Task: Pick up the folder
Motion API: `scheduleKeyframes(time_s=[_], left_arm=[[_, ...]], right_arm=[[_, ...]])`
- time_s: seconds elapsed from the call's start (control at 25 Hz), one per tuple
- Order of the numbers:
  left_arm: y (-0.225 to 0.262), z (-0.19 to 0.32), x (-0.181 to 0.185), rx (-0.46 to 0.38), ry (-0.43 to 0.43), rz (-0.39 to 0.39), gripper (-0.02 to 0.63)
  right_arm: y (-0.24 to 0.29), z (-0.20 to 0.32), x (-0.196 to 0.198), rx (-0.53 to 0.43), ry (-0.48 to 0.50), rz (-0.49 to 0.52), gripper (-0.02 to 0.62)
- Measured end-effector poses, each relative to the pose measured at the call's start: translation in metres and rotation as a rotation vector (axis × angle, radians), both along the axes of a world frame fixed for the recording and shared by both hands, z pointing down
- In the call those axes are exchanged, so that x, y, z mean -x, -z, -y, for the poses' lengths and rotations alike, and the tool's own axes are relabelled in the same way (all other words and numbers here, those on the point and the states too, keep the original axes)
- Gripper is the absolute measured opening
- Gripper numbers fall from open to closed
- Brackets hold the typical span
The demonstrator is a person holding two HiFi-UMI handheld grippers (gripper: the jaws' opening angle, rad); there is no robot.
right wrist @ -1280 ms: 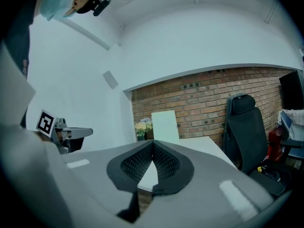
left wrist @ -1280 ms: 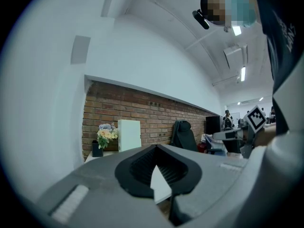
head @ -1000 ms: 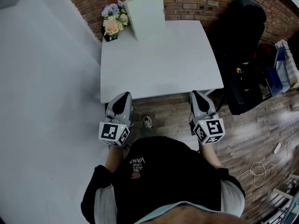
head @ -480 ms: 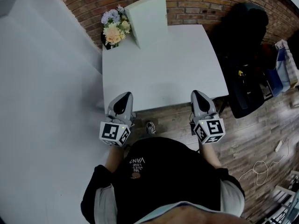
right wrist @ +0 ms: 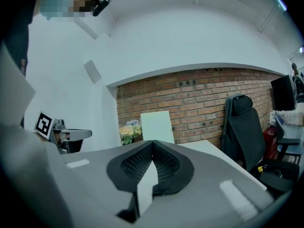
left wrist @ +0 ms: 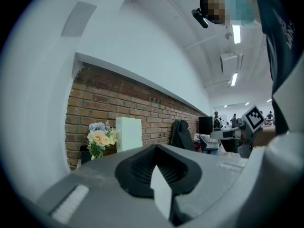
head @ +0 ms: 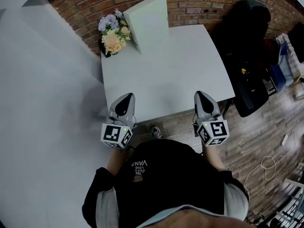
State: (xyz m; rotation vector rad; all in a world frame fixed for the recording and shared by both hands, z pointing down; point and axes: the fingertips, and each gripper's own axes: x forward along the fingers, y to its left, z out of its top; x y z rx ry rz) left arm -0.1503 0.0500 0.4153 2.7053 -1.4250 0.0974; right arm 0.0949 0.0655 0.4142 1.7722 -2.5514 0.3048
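Observation:
A pale green folder (head: 148,17) stands upright at the far edge of the white table (head: 166,70), leaning against the brick wall; it also shows as the folder (left wrist: 128,133) in the left gripper view and the folder (right wrist: 157,127) in the right gripper view. My left gripper (head: 125,99) hovers at the table's near left edge, shut and empty. My right gripper (head: 201,97) is over the near right edge, also shut with nothing in it. Both point level toward the folder, well short of it.
A vase of flowers (head: 112,33) sits left of the folder. A black office chair (head: 244,42) stands right of the table, with bags and cables on the wooden floor (head: 266,141). A white wall (head: 47,103) runs along the left.
Both grippers have advanced toward the table, from in front of its near edge to over it. The jaws stayed shut.

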Motion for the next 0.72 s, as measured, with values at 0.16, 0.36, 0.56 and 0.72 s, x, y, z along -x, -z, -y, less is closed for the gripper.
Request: scheduleKeyframes(time_s=[0.16, 0.36, 0.56, 0.72], left_arm=[[-0.002, 0.014, 0.006, 0.003, -0.031, 0.0, 0.0], [-0.002, 0.029, 0.016, 0.006, -0.066, 0.009, 0.0], [-0.004, 0.045, 0.025, -0.001, -0.09, 0.02, 0.0], [-0.009, 0.052, 0.023, 0.007, -0.116, 0.013, 0.0]], right_arm=[[-0.002, 0.008, 0.009, 0.002, -0.024, 0.002, -0.002], [-0.003, 0.019, 0.02, 0.002, -0.058, 0.004, -0.002], [-0.005, 0.027, 0.027, 0.004, -0.087, 0.002, -0.002], [-0.009, 0.03, 0.03, 0.014, -0.095, -0.008, -0.002]])
